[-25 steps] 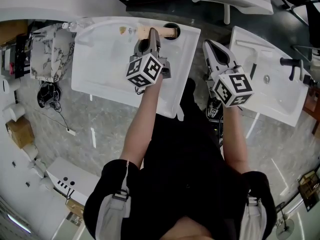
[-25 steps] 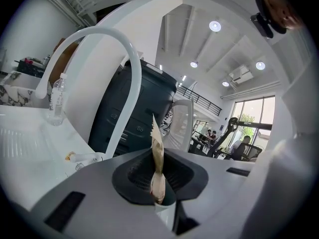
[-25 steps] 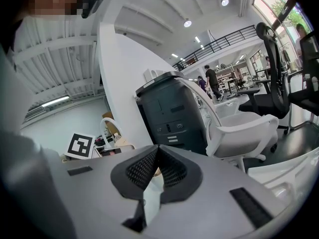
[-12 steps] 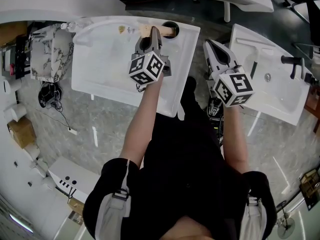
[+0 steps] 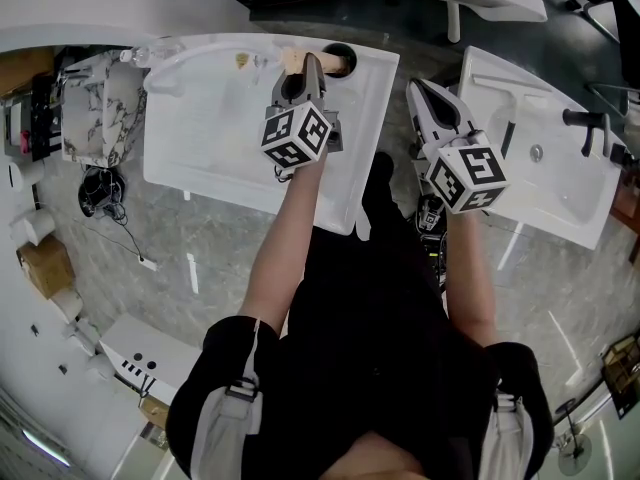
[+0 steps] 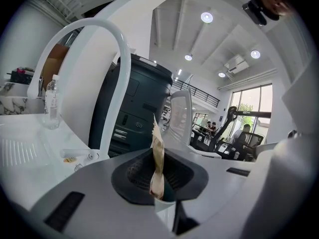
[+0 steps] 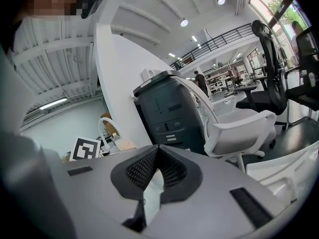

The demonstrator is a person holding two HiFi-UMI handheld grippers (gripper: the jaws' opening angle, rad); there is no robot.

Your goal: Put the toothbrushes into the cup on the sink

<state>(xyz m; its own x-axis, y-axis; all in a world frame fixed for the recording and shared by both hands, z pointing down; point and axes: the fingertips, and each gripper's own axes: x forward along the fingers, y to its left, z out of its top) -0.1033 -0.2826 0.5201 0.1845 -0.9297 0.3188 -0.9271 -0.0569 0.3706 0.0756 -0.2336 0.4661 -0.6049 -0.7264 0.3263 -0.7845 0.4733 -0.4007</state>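
Find the tan, wood-coloured toothbrush [image 6: 157, 153] pinched between the nearly closed jaws of the left gripper [image 6: 158, 183], poking up past the pads. From the head view, place it level along the back rim of the sink [image 5: 200, 138], with one end reaching toward the dark cup [image 5: 341, 60].

To do the step well:
- Tip the far end down and centre it over the cup's mouth.
- Lower it inside the rim, and only then ease the jaws apart.
- Go slowly, so as not to topple the cup.

Leave the right gripper [image 7: 156, 151] parked beyond the sink's edge, jaws together on nothing.

Cannot tell which end bears the bristles, whether the tip already touches the cup, or whether other brushes stand in it. Cannot see the cup in either gripper view, nor the brush's middle from above, under the left gripper.
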